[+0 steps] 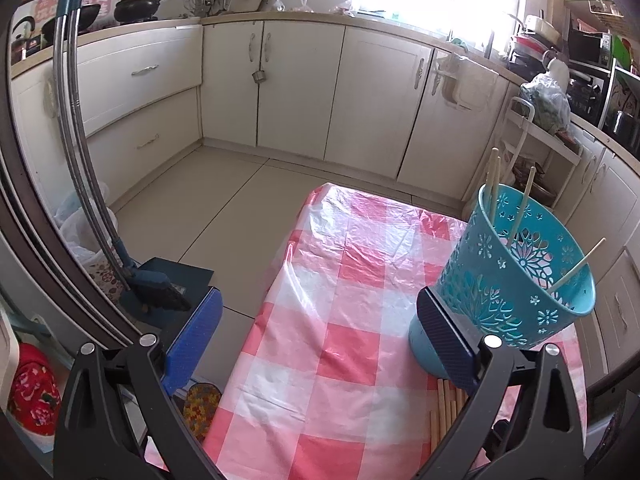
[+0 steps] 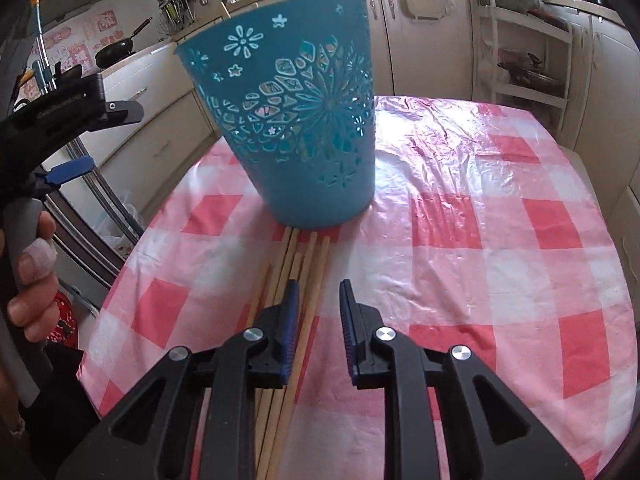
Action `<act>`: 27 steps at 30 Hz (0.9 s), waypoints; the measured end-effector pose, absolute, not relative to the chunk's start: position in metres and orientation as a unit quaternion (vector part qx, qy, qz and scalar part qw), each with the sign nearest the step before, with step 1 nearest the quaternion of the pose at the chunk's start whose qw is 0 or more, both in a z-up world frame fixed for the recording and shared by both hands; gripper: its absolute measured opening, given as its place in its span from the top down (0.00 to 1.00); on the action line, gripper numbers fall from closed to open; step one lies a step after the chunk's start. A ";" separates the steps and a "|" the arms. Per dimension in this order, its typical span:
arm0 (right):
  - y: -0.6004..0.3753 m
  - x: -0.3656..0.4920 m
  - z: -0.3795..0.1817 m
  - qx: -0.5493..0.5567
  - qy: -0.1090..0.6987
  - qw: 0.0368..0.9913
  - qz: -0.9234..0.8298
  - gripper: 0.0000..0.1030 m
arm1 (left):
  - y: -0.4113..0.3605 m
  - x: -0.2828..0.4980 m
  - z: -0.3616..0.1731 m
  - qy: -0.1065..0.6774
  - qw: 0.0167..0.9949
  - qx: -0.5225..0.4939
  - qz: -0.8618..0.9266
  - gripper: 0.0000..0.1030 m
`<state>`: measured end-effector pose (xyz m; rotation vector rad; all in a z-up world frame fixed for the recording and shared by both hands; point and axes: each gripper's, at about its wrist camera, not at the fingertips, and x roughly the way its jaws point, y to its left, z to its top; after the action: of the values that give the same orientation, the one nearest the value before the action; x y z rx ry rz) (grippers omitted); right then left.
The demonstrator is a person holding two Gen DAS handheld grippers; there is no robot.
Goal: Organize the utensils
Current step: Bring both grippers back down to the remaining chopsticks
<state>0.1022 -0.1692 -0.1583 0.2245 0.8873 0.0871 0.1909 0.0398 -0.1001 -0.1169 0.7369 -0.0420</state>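
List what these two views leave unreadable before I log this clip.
- Right wrist view: the near ends of the loose wooden chopsticks on the table are covered by the right tool.
- Both views: the bottom of the perforated teal plastic basket is hidden by its wall.
- Left wrist view: the loose chopsticks are mostly blocked by the left tool.

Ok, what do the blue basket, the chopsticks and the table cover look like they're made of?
Basket: likely moulded plastic, matte teal, with cut-out flower patterns. Chopsticks on the table: pale and unpainted with a dull surface, probably bamboo or wood. Table cover: thin plastic film, glossy and crinkled, printed in pink and white checks.
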 end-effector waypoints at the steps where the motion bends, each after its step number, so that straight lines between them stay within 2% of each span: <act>1: -0.167 0.107 -0.159 0.102 0.432 0.895 0.041 0.80 | 0.040 0.192 -0.101 0.363 0.930 -0.058 -0.022 0.09; 7: -0.167 0.117 -0.171 0.081 0.457 0.885 0.024 0.83 | 0.033 0.193 -0.105 0.371 0.927 -0.042 -0.029 0.09; 11: -0.164 0.116 -0.172 0.048 0.462 0.885 0.028 0.90 | 0.026 0.195 -0.112 0.388 0.920 -0.028 -0.039 0.08; 16: -0.175 0.101 -0.170 0.010 0.479 0.877 0.049 0.92 | -0.010 0.192 -0.150 0.477 0.870 0.052 -0.116 0.08; 22: -0.213 0.086 -0.174 0.082 0.476 0.874 0.049 0.95 | -0.039 0.154 -0.172 0.491 0.850 0.099 -0.164 0.08; 27: -0.215 0.086 -0.175 0.095 0.470 0.876 0.058 0.95 | -0.049 0.145 -0.190 0.508 0.840 0.108 -0.157 0.08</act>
<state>0.0861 -0.2149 -0.1745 0.1987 0.9810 0.1203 0.1449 -0.0490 -0.1898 0.2278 1.0744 -0.3318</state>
